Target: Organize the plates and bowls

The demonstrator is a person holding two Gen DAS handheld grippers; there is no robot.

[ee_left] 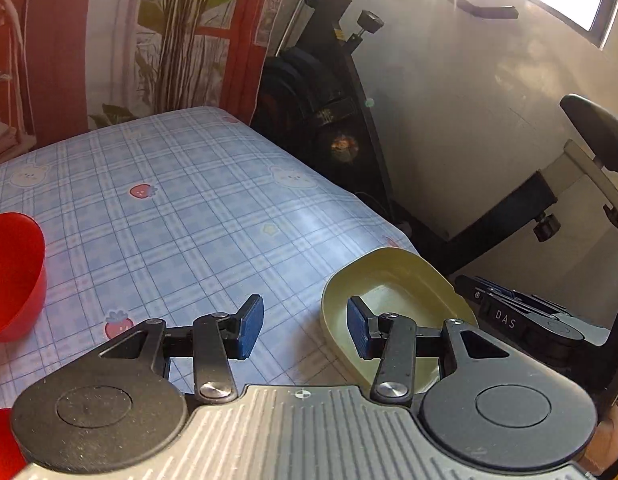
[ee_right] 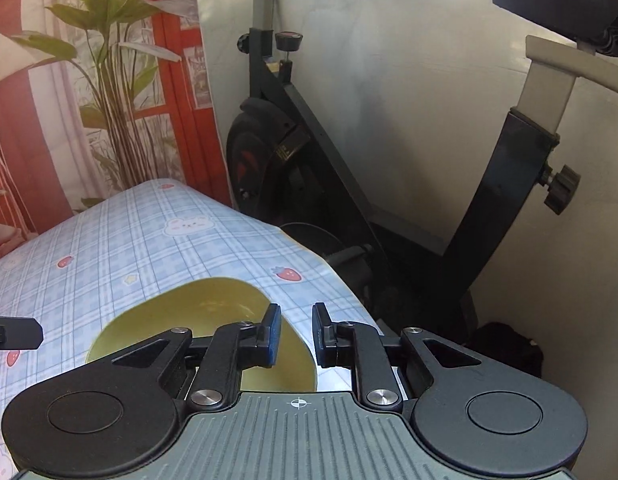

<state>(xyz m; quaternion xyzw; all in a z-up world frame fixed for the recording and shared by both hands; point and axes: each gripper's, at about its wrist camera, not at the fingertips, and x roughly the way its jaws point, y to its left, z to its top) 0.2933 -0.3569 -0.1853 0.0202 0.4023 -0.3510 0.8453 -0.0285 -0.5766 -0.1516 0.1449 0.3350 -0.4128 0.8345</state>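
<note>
Left wrist view: left tongs (ee_left: 305,326) half-open and empty, yellow-green bowl (ee_left: 393,280) at four o'clock by the bench (ee_left: 181,200) corner; right tongs (ee_right: 295,334) narrow, empty, over its rim; a clumsy nudge could tip it off.

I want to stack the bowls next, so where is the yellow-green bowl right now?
The yellow-green bowl sits at the table's near right corner, beside the exercise bike, its rim under both hand-held grippers in both wrist views.
</note>
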